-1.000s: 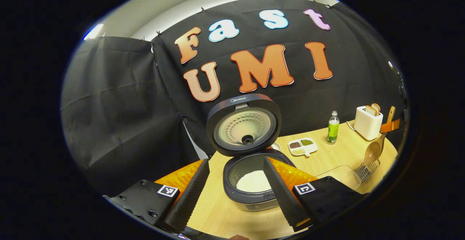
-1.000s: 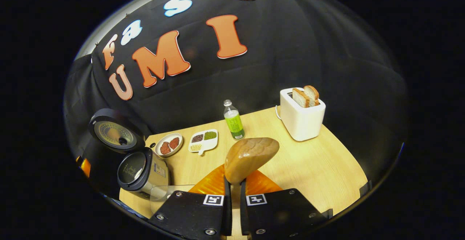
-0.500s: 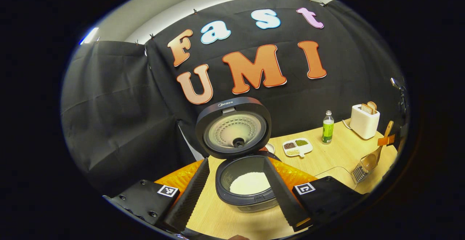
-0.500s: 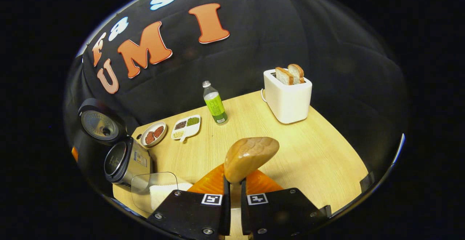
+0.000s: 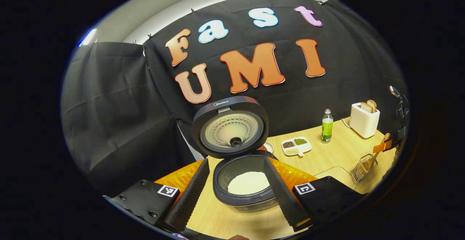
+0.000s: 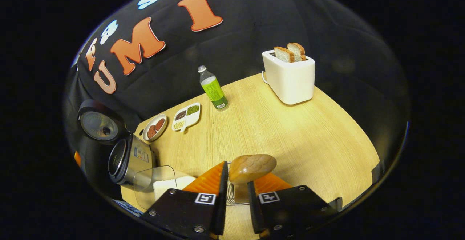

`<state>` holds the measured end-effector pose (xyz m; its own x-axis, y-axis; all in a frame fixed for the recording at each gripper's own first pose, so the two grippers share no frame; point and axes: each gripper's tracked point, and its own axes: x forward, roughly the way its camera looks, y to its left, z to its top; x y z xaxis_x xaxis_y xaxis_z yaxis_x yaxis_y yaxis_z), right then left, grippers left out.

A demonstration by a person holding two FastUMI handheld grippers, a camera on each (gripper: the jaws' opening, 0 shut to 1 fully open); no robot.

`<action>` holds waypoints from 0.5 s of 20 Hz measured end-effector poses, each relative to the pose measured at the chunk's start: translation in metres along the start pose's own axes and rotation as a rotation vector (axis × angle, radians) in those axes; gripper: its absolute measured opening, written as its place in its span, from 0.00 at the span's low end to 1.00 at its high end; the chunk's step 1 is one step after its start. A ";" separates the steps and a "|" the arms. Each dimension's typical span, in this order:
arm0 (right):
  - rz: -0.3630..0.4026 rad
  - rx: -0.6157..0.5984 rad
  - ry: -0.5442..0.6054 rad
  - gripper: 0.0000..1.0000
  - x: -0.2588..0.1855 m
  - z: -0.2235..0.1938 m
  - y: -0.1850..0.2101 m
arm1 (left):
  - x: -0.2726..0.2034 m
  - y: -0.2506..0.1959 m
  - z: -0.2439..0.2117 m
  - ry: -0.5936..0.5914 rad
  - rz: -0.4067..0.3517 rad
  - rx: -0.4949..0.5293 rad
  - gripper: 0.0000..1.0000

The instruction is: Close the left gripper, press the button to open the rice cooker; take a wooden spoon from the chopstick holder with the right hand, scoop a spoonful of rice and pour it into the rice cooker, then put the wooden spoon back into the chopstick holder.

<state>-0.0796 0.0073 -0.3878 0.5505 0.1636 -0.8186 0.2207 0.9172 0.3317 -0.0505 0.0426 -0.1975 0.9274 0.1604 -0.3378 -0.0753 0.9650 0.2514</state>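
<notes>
Your left gripper [image 5: 236, 192] is hovering with fingers spread wide before the open rice cooker [image 5: 244, 185]. Your right gripper [image 6: 234, 196] is pointing down, fingers parted around the wooden spoon [image 6: 251, 168], now sitting in the chopstick holder [image 5: 364, 162].

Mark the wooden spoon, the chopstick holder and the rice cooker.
wooden spoon [image 6: 252, 167], right gripper view, on the back of its bowl.
chopstick holder [image 5: 360, 167], left gripper view, on its wire side.
rice cooker [image 5: 231, 127], left gripper view, on the raised lid's inside.
</notes>
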 end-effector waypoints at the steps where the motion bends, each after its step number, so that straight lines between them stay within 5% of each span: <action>1: -0.010 -0.001 -0.003 0.39 0.000 0.001 -0.005 | 0.002 -0.002 0.002 -0.003 -0.004 0.002 0.93; 7: -0.071 -0.026 -0.056 0.77 -0.021 0.020 -0.027 | 0.017 0.005 0.033 -0.051 -0.015 -0.001 0.93; 10: -0.091 -0.047 -0.127 0.82 -0.043 0.043 -0.031 | 0.033 0.022 0.065 -0.089 -0.014 -0.048 1.00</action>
<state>-0.0753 -0.0444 -0.3427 0.6281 0.0346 -0.7774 0.2379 0.9426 0.2342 0.0025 0.0551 -0.1440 0.9573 0.1295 -0.2587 -0.0773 0.9762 0.2027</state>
